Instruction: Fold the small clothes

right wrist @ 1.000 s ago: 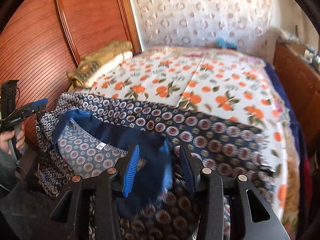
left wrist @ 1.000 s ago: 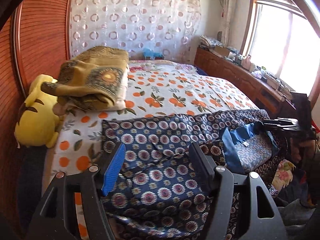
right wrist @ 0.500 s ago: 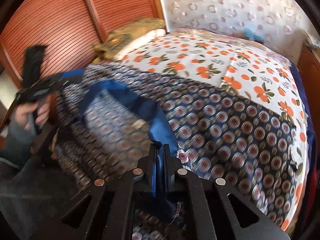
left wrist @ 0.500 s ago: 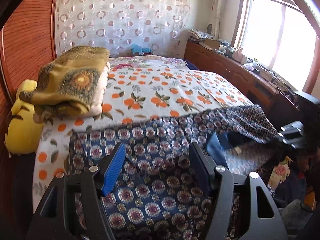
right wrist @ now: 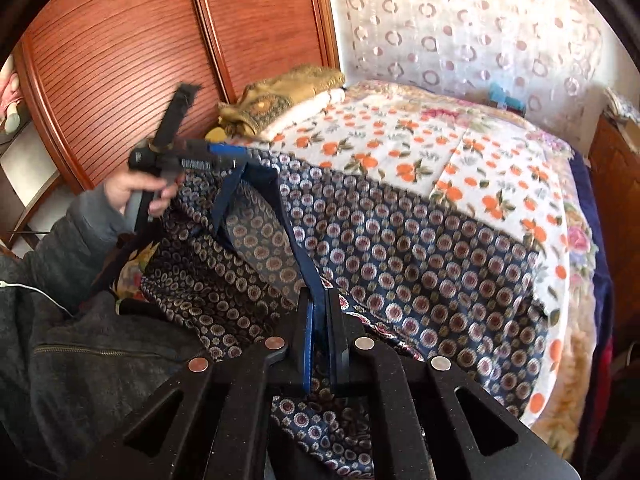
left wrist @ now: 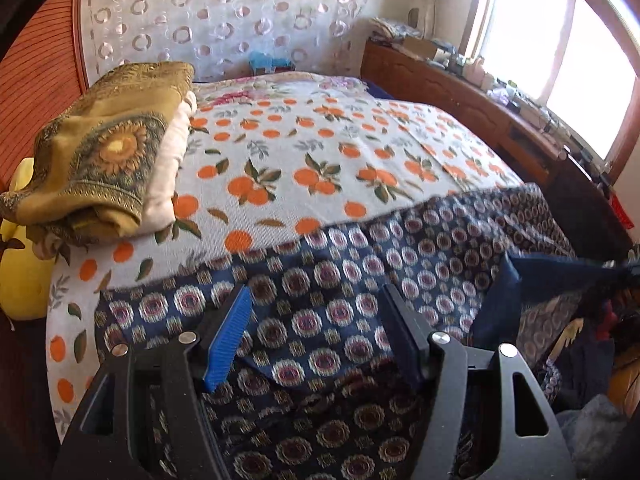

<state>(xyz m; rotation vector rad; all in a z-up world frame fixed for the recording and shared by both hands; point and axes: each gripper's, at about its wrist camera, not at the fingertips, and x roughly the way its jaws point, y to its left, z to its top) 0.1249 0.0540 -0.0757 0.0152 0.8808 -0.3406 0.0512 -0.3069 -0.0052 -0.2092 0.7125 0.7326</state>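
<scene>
A navy garment with round medallion print lies over the near edge of the bed, part of it hanging off; it also shows in the right wrist view. My right gripper is shut on its plain blue neckline band, lifting it. My left gripper is open, its fingers low over the garment's left part, empty. In the right wrist view the left gripper sits by the far side of the blue neckline.
The bed has an orange-fruit print cover. A folded olive sunflower blanket and a yellow plush lie at the left. Wooden wardrobe doors stand left, a wooden sideboard under the window right.
My right gripper closed on the blue neckline band and pulled it up and back. The left gripper stayed open and shifted along the garment.
</scene>
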